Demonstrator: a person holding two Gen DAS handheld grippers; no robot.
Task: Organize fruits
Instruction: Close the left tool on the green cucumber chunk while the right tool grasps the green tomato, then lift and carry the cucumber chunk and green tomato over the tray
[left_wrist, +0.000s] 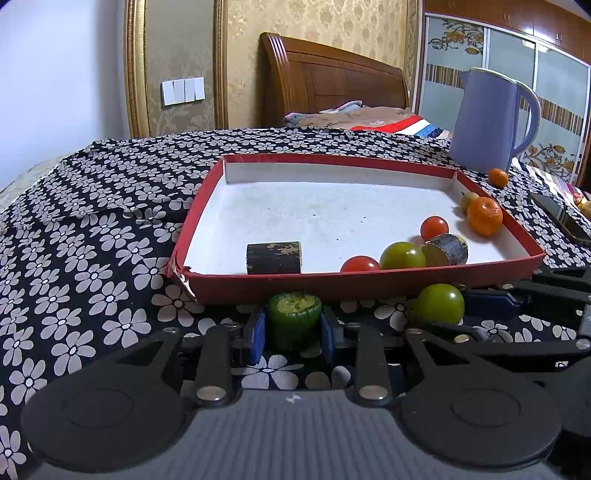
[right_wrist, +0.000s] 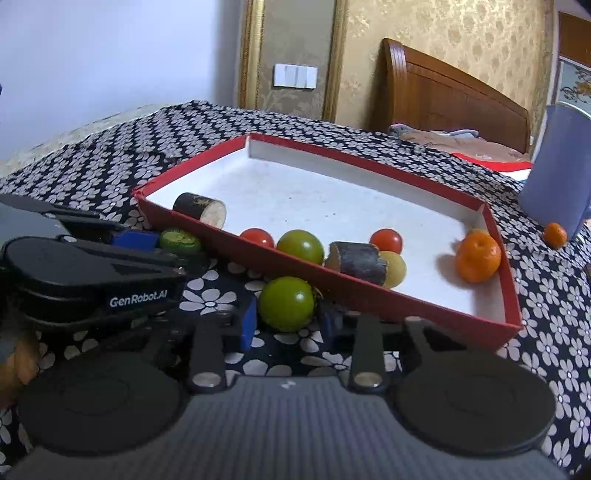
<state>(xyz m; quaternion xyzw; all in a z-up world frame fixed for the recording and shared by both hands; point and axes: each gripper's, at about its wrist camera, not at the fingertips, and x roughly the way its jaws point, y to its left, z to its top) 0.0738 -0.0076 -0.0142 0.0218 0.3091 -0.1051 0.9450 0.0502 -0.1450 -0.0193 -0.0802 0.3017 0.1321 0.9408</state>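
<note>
My left gripper (left_wrist: 293, 328) is shut on a green cucumber piece (left_wrist: 294, 317) that rests on the flowered cloth just in front of the red tray (left_wrist: 369, 286). My right gripper (right_wrist: 288, 321) has its blue pads against a green tomato (right_wrist: 286, 304), also on the cloth at the tray's near wall. Inside the tray (right_wrist: 424, 306) lie two dark cylinder pieces (right_wrist: 199, 208) (right_wrist: 356, 262), two red tomatoes (right_wrist: 257, 237) (right_wrist: 386, 240), another green tomato (right_wrist: 300, 245), a yellowish fruit (right_wrist: 395, 271) and a mandarin (right_wrist: 477, 258).
A purple kettle (left_wrist: 487, 122) stands beyond the tray's far right corner with a small mandarin (left_wrist: 498, 177) on the cloth at its foot. A dark phone-like slab (left_wrist: 561, 218) lies at the right. A bed with a wooden headboard is behind the table.
</note>
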